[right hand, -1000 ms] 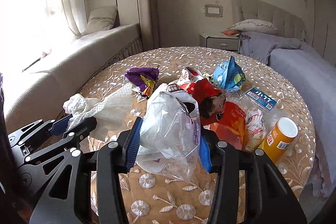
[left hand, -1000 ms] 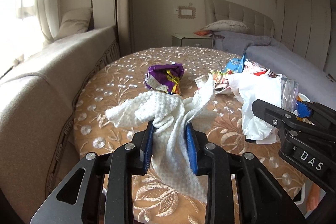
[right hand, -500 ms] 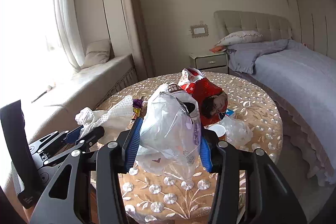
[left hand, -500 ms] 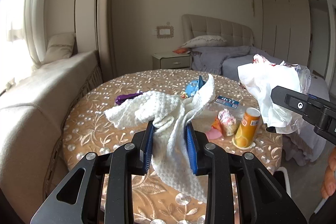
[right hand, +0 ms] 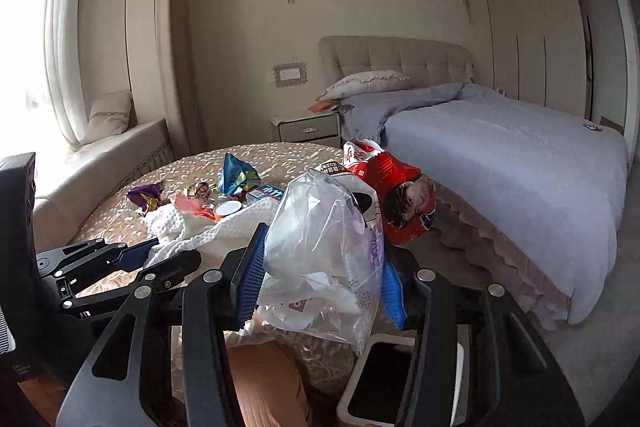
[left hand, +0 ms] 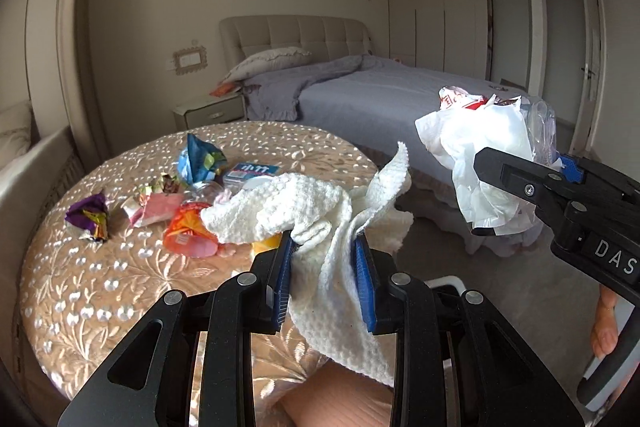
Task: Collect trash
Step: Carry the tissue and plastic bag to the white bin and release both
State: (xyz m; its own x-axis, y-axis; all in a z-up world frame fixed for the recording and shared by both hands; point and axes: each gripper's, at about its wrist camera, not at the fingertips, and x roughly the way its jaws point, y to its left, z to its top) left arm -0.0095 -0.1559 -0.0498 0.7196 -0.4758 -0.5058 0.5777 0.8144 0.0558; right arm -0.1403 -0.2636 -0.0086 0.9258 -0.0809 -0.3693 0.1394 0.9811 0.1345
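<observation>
The left gripper (left hand: 323, 277) was clamped on a white waffle-weave cloth (left hand: 320, 219), pinched at its bunched middle with loose ends drooping below the jaws; soft and light, it would likely sag but not slip; just to its right, the right gripper (right hand: 320, 279) held a clear plastic bag (right hand: 324, 259) stuffed with wrappers, a red snack packet (right hand: 394, 183) poking out beyond the fingertips; its jaws were easing apart with the bag between them; the slick, crinkly film seemed best gripped at a gathered fold; a bin (right hand: 380, 379) sat directly beneath; more wrappers lay ahead on the round table (left hand: 120, 267)
</observation>
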